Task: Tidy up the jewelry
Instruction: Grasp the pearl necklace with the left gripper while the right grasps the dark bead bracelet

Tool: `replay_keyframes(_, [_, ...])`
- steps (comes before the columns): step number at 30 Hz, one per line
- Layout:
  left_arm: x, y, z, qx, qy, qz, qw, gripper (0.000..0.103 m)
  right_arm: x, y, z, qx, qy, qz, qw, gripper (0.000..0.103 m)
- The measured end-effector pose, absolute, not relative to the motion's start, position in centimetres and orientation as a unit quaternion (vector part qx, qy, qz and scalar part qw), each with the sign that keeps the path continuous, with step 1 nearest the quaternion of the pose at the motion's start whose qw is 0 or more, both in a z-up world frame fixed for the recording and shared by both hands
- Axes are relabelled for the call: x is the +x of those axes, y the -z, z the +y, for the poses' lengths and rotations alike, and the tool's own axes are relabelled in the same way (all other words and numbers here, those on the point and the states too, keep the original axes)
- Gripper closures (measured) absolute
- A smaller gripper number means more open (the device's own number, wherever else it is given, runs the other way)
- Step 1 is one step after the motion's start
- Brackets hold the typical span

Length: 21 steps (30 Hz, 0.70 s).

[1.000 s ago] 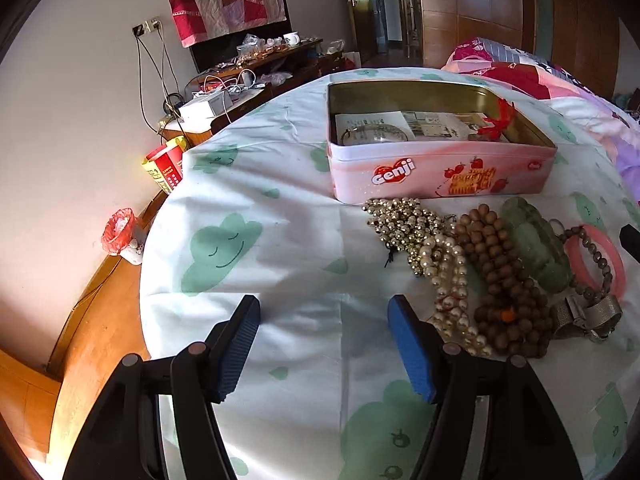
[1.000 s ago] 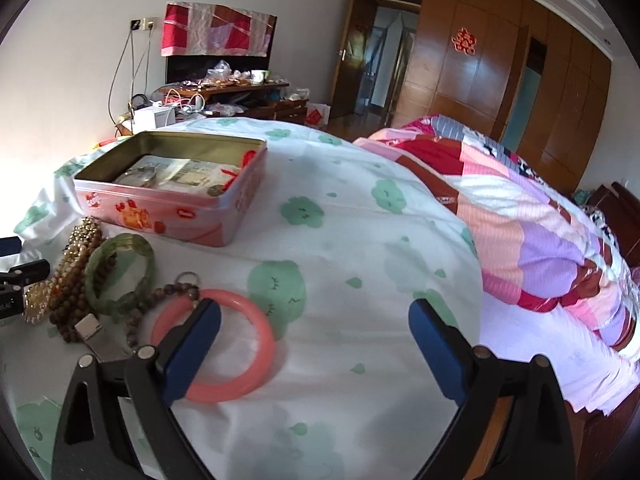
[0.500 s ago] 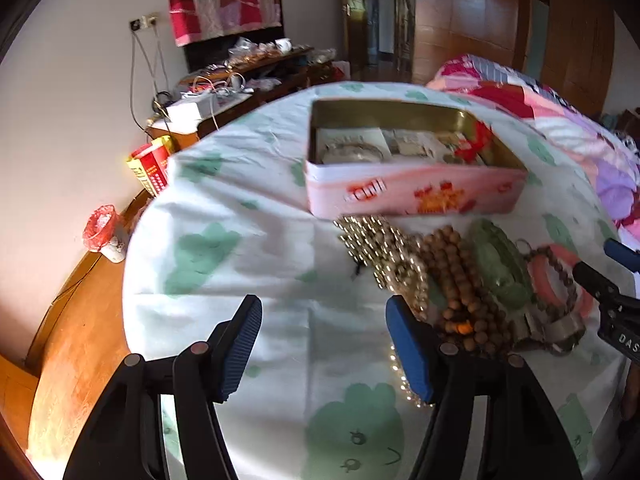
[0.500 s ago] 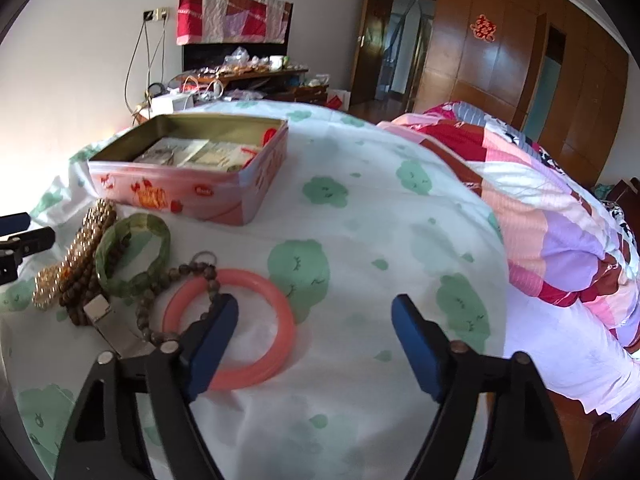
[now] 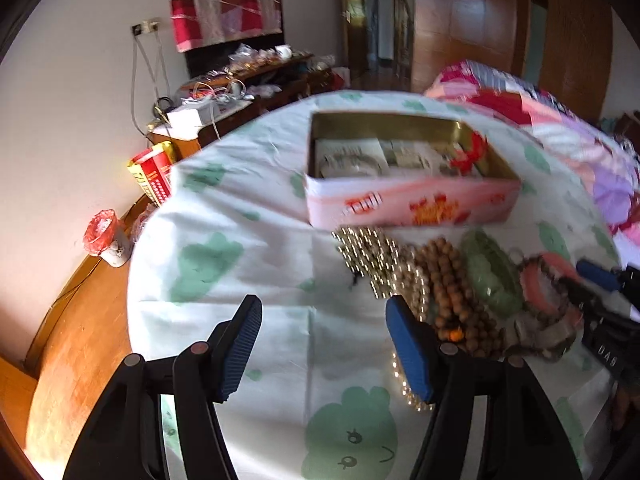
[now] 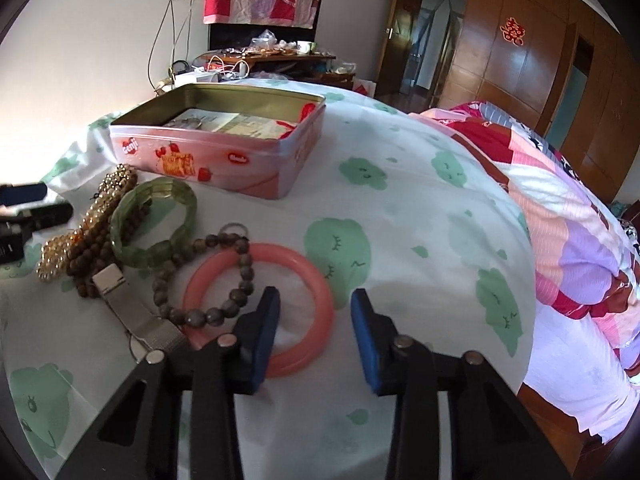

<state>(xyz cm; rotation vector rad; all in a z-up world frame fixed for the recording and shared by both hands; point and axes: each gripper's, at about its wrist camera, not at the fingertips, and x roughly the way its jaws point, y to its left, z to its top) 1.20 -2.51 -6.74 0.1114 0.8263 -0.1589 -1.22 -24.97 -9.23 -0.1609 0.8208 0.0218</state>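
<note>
A pink bangle (image 6: pixel 316 280) lies on the cloud-print sheet (image 6: pixel 400 220), with a dark bead bracelet (image 6: pixel 240 272) draped over its left side. My right gripper (image 6: pixel 314 320) straddles the bangle's near right rim; its jaws are closing and the pads stand clear of the rim. Left of the bangle lie a green bracelet (image 6: pixel 160 216), wooden beads (image 6: pixel 96 240), a gold and pearl strand (image 6: pixel 60 252) and a metal watch band (image 6: pixel 132 308). My left gripper (image 5: pixel 320 336) hangs open over bare sheet, left of the gold beads (image 5: pixel 368 248). The pink tin (image 6: pixel 216 156) stands open behind.
The tin (image 5: pixel 408 204) holds papers and a bangle-like ring. A folded patchwork quilt (image 6: pixel 560 200) lies on the bed's right side. The bed edge drops to a wooden floor (image 5: pixel 72 360) at left, where a small red-lined bin (image 5: pixel 104 232) stands.
The right gripper's jaws have narrowed from wide apart to a small gap around the pink bangle's rim. The left gripper has kept its opening and barely shifted.
</note>
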Motion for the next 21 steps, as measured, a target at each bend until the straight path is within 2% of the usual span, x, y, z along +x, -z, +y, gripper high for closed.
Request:
replay_keyframes(8, [1.0, 7.3, -4.2, 0.070, 0.108, 0.406, 0.905, 0.038, -1.9, 6.4, -25.3, -0.031, -0.015, 0.360, 0.932, 0.061])
replay_keyframes(14, [1.4, 8.9, -4.7, 0.090, 0.114, 0.424, 0.894, 0.039, -0.4, 7.7, -24.1, -0.005, -0.061, 0.401, 0.914, 0.061])
replay_keyframes(16, [1.4, 8.9, -4.7, 0.094, 0.117, 0.421, 0.895, 0.042, 0.1, 8.8, -23.7, -0.016, -0.059, 0.419, 0.906, 0.061])
replay_keyframes(17, [1.3, 9.0, -4.8, 0.095, 0.119, 0.420, 0.895, 0.045, 0.3, 9.1, -23.7, -0.015, -0.061, 0.423, 0.904, 0.061])
replay_keyframes(19, [1.3, 9.1, -4.9, 0.091, 0.133, 0.426, 0.890, 0.081, 0.2, 9.1, -23.4, -0.026, -0.061, 0.421, 0.905, 0.064])
replay_keyframes(20, [1.2, 9.1, -5.0, 0.090, 0.138, 0.427, 0.889, 0.085, 0.2, 9.0, -23.5, -0.025, -0.064, 0.421, 0.904, 0.070])
replay_keyframes(21, [1.1, 9.0, -5.0, 0.093, 0.140, 0.426, 0.889, 0.090, 0.1, 9.0, -23.6, -0.021, -0.066, 0.420, 0.905, 0.082])
